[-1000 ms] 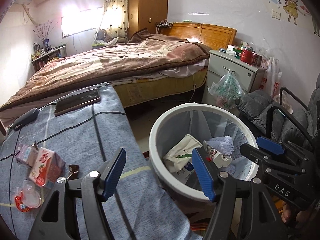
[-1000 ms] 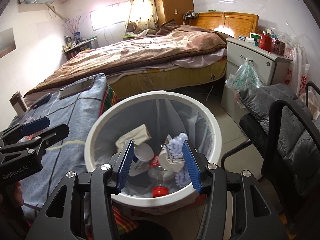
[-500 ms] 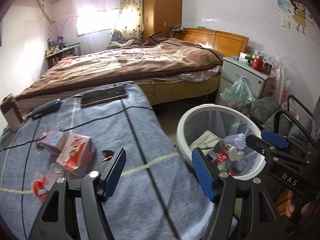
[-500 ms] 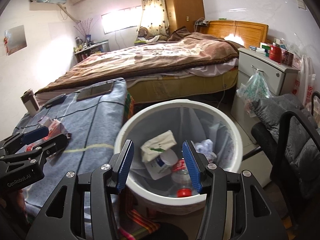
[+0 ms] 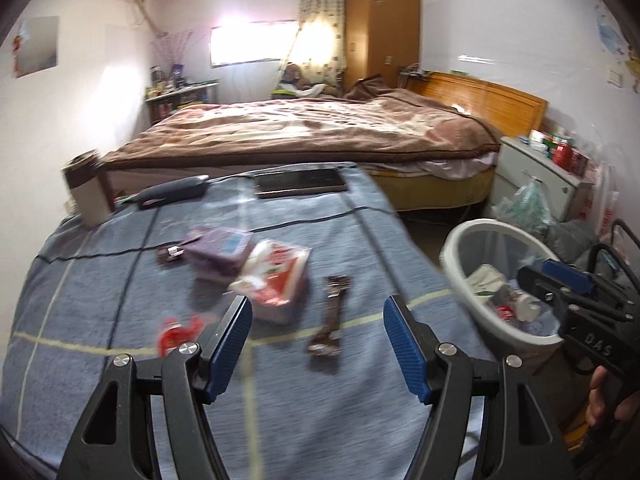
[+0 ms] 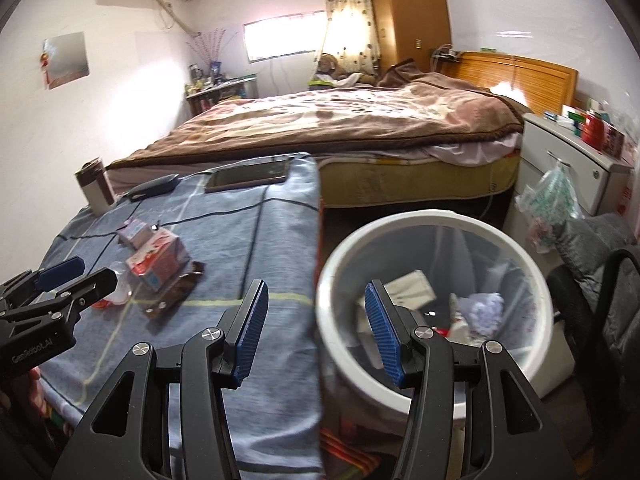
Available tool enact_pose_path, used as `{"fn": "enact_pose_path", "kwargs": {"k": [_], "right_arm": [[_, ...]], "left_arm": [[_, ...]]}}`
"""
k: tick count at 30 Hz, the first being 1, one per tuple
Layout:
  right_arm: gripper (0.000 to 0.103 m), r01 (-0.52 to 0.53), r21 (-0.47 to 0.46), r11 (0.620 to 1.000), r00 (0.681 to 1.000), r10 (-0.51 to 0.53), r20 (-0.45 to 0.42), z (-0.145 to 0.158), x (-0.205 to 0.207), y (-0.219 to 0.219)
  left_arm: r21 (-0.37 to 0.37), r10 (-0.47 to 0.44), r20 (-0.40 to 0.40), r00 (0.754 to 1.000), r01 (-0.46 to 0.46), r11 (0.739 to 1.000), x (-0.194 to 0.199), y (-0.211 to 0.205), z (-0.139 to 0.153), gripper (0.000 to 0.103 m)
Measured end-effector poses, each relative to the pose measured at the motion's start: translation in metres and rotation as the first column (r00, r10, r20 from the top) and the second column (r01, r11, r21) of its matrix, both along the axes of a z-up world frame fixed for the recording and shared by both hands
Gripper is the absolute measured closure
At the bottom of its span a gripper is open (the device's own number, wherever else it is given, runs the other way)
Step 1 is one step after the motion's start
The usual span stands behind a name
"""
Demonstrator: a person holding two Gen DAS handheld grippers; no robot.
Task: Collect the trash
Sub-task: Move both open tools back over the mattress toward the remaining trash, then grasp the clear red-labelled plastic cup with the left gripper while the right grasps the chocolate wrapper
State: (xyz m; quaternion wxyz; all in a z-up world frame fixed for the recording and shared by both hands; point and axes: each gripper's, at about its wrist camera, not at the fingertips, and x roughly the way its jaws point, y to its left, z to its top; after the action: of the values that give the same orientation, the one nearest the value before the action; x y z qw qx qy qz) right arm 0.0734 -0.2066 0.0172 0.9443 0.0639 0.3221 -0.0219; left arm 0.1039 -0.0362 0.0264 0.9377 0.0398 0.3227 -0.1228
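Crumpled trash is being left scattered on the blue woven-cloth tabletop (image 5: 360,400): a red-and-white carton (image 5: 276,280), purple carton (image 5: 222,250), brown foil wrapper (image 5: 330,320). Fingers of left gripper (image 5: 318,350) and right gripper (image 6: 316,330) are being held apart, empty. The round white plastic bin (image 6: 400,384) is sitting beside the tabletop.

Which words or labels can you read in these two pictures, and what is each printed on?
"DAS": on the right gripper, seen from the left wrist.
"GenRobot.AI": on the left gripper, seen from the right wrist.
Print on the red and white carton and purple carton: too blurred.
Labels on the nightstand items: too small.
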Motion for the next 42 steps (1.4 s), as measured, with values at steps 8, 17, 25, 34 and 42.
{"fn": "enact_pose_path", "kwargs": {"k": [8, 17, 25, 34, 42], "right_arm": [[0.050, -0.057, -0.004, 0.998, 0.998, 0.057, -0.012, -0.003, 0.011, 0.026], [0.050, -0.122, -0.009, 0.992, 0.992, 0.122, -0.037, -0.010, 0.026, 0.061], [0.050, -0.152, -0.022, 0.988, 0.987, 0.151, -0.059, -0.016, 0.037, 0.088], [0.050, -0.143, -0.032, 0.989, 0.985, 0.140, -0.096, -0.025, 0.052, 0.108], [0.050, -0.118, -0.012, 0.993, 0.979, 0.115, -0.169, -0.039, 0.067, 0.111]], "left_arm": [[-0.003, 0.103, -0.027, 0.994, -0.103, 0.995, 0.002, 0.047, -0.009, 0.033], [-0.012, 0.167, -0.054, 0.985, -0.168, 0.986, 0.005, 0.082, -0.020, 0.033], [0.009, 0.202, -0.083, 0.976, -0.202, 0.979, 0.013, 0.103, -0.035, 0.033], [-0.002, 0.210, -0.100, 0.973, -0.211, 0.977, 0.021, 0.116, -0.040, 0.032], [-0.048, 0.181, -0.140, 0.973, -0.189, 0.981, 0.029, 0.119, -0.047, 0.029]]}}
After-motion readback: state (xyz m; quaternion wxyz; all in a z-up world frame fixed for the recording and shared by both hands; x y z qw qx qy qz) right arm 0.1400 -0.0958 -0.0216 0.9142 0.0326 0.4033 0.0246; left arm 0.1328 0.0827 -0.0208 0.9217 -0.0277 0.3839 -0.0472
